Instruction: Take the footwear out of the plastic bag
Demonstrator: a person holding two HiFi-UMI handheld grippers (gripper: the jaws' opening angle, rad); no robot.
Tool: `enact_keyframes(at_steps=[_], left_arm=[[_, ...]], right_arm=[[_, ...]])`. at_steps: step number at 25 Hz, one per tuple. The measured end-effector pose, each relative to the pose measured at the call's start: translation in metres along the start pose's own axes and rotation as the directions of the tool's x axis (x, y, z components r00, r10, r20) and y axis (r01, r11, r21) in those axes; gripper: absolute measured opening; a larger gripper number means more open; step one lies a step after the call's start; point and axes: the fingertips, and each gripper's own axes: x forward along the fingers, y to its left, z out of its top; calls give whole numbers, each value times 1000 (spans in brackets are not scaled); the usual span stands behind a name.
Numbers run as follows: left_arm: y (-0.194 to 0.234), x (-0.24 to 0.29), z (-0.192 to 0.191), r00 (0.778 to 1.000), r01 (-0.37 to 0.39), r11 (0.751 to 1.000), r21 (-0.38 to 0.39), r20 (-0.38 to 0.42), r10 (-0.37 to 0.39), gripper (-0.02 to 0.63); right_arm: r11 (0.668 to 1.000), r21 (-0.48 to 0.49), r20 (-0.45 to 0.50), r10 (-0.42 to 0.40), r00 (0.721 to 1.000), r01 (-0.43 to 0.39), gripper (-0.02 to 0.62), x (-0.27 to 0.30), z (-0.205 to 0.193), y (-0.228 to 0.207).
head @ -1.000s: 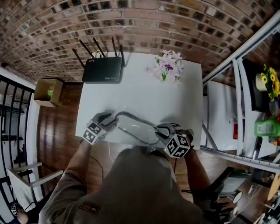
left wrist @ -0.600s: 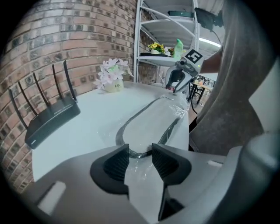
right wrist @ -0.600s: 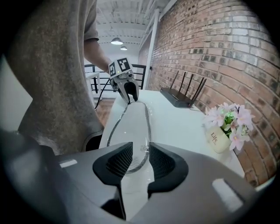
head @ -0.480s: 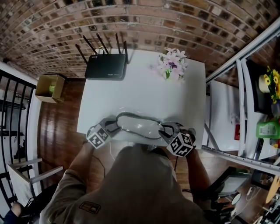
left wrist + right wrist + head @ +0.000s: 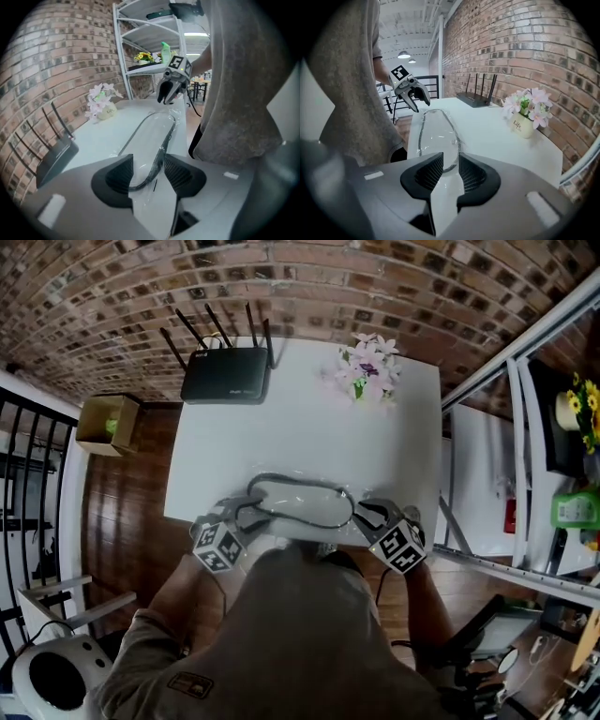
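Symmetrically, left forearm (image 5: 181, 584) and right forearm (image 5: 423, 593) toward the bagged slipper (image 5: 300, 503).

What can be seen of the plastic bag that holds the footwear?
The plastic bag is clear and crinkled, with shiny creases. Inside lies the footwear, flat and white, a long oval with a dark rim. The bag lies flat on the white table, near its front edge. The right gripper grips one end; the fingers of the left gripper have just been opening and stand apart around the other end.

Right gripper (image 5: 450, 167) tight on one end of the bagged slipper (image 5: 436, 135) — left gripper (image 5: 415, 101) open-jawed at the other
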Motion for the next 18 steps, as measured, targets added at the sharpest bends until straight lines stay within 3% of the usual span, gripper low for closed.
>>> enact_keyframes(at_steps=[5, 9, 14, 18], left_arm=[[-27, 24, 8, 999, 3, 980, 199, -32, 4, 195], [-36, 42, 8, 999, -2, 960, 281, -51, 18, 195], [-36, 48, 8, 997, -15, 948, 317, -68, 39, 183], [-33, 48, 6, 997, -34, 956, 291, -50, 50, 86]], right_arm=[[1000, 20, -13, -19, 1000, 19, 117, -1, -11, 3], [998, 61, -31, -26, 999, 28, 117, -4, -21, 0], [990, 137, -66, -11, 998, 20, 118, 0, -35, 1], [970, 241, -61, 12, 998, 3, 118, 6, -44, 0]])
